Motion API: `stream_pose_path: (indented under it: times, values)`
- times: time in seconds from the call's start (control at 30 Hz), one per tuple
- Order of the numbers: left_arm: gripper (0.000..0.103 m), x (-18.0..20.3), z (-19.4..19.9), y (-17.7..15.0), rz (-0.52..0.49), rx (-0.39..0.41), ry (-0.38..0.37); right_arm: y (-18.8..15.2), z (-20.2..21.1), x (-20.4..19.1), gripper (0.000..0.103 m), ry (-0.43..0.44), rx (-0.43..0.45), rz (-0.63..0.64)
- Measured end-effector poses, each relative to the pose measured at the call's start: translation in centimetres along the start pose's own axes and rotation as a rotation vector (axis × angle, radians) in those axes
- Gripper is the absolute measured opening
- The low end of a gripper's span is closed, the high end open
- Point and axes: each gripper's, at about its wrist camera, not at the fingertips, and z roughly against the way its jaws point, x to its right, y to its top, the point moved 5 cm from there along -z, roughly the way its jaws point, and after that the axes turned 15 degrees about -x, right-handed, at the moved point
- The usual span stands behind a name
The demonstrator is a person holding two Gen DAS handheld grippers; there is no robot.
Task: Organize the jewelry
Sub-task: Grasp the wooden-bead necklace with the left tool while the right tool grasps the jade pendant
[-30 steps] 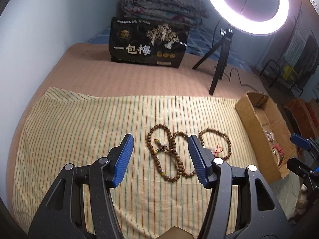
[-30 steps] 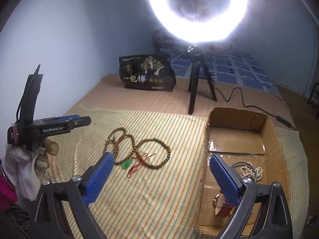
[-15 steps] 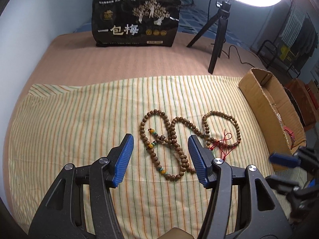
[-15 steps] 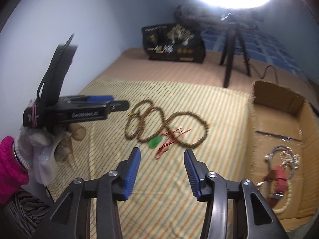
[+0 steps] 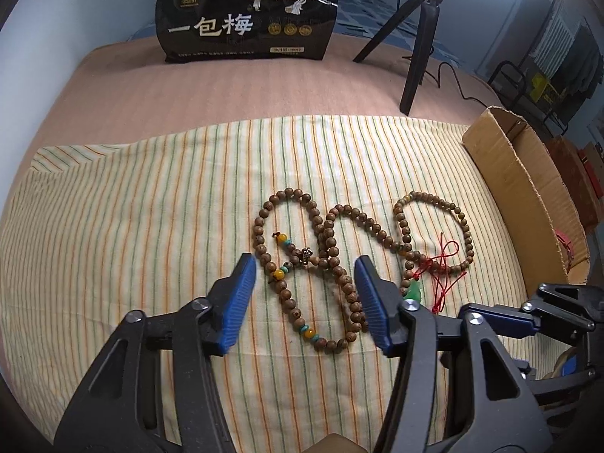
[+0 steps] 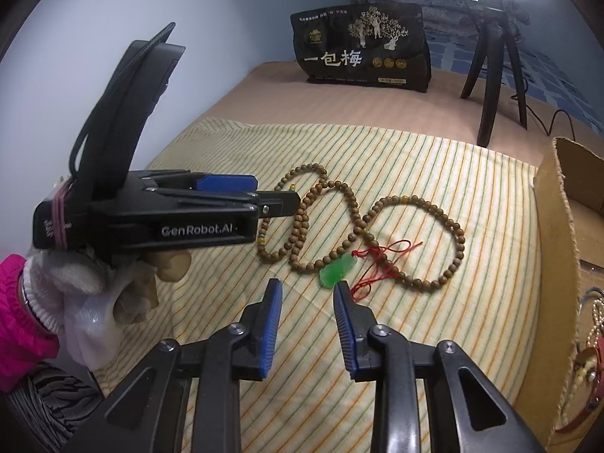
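The right gripper hangs over the yellow striped cloth, its blue pads closing with nothing between them. Just ahead of its tips lie the green jade-like pendant and red knotted cord of the long brown wooden bead necklace, coiled in loops on the cloth. The left gripper, half spread and narrowing, straddles the necklace's nearest loop without touching it. Right of both stands the open cardboard box. Beyond sit a black printed snack bag and a black tripod.
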Motion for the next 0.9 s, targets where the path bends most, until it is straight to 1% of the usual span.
stream_pose_path:
  times: [0.23, 0.33, 0.43, 0.57, 0.7, 0.77, 0.83, 0.9]
  values:
    - [0.054, -0.1, -1.1, 0.6, 0.009, -0.018, 0.0, 0.7, -1.8, 0.5, 0.026, -0.018, -0.025, -0.008]
    - [0.05, -0.3, -1.7, 0.7, 0.012, -0.03, 0.002, 0.9, -2.5, 0.5, 0.026, -0.055, -0.039, 0.008]
    - [0.05, -0.2, -2.1, 0.8, 0.005, -0.033, 0.01, 1.1, -2.9, 0.5, 0.026, -0.104, -0.049, 0.033]
    - [0.039, -0.2, -2.4, 1.0, -0.006, -0.03, 0.036, 1.4, -3.1, 0.5, 0.026, -0.126, -0.05, 0.048]
    - [0.032, -0.3, -2.6, 1.5, -0.02, -0.025, 0.057, 1.5, -3.2, 0.6, 0.026, -0.142, -0.047, 0.056]
    - [0.027, -0.4, -2.7, 1.7, -0.022, -0.019, 0.068, 1.6, -3.4, 0.6, 0.028, -0.151, -0.048, 0.059]
    - [0.025, -0.5, -2.8, 1.9, -0.024, -0.016, 0.077, 1.6, -3.5, 0.6, 0.029, -0.158, -0.047, 0.06]
    - [0.024, -0.6, -2.8, 2.1, -0.025, -0.012, 0.075, 1.7, -3.6, 0.3, 0.033, -0.163, -0.046, 0.064]
